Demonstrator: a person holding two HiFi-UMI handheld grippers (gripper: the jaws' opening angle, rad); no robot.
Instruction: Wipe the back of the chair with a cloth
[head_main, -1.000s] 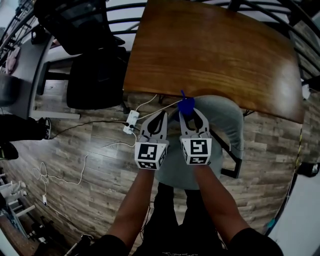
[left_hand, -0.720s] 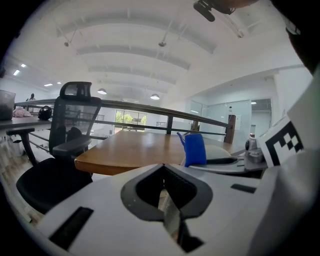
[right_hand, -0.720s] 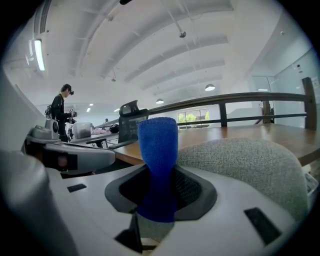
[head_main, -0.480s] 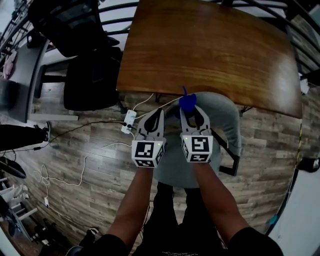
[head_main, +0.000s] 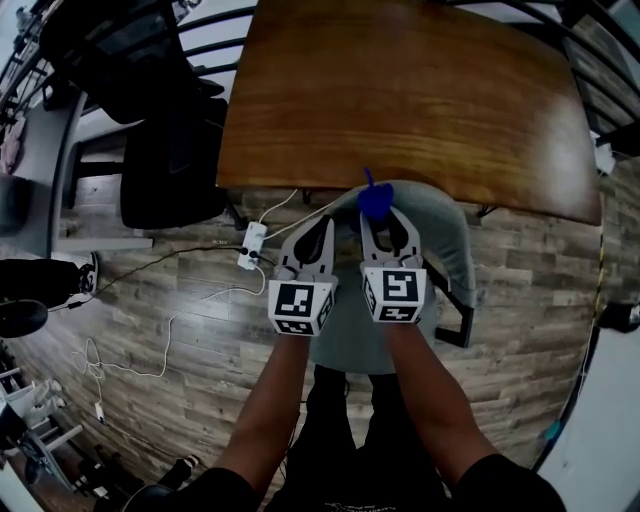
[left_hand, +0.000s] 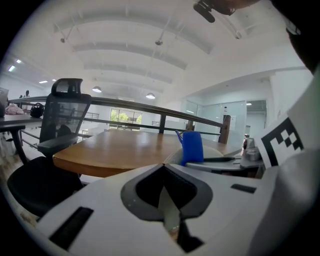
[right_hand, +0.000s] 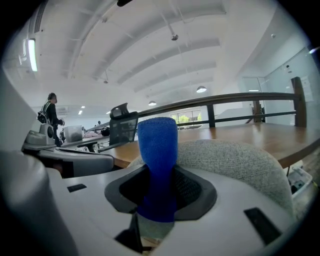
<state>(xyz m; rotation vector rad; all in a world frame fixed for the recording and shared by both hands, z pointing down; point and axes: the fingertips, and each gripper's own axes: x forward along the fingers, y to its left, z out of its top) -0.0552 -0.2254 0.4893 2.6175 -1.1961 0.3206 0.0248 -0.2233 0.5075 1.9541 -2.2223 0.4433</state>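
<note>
A grey upholstered chair (head_main: 452, 240) stands tucked against the wooden table (head_main: 420, 90), its curved back (right_hand: 240, 160) just beyond my grippers. My right gripper (head_main: 382, 222) is shut on a blue cloth (head_main: 374, 202), which stands up from the jaws (right_hand: 158, 150) at the top edge of the chair back. My left gripper (head_main: 311, 238) hangs beside it to the left, jaws closed with nothing between them. From the left gripper view the blue cloth (left_hand: 192, 146) shows to the right, in front of the table (left_hand: 120, 147).
A black office chair (head_main: 165, 140) sits at the left, next to a grey desk (head_main: 45, 150). A white power strip (head_main: 248, 245) and cables lie on the wood floor (head_main: 180, 320). A railing (right_hand: 240, 97) runs behind the table. A person (right_hand: 50, 114) stands far off.
Both grippers and the cloth have hardly moved against the chair. The head view has shifted a little, so the table and black chair sit slightly further left.
</note>
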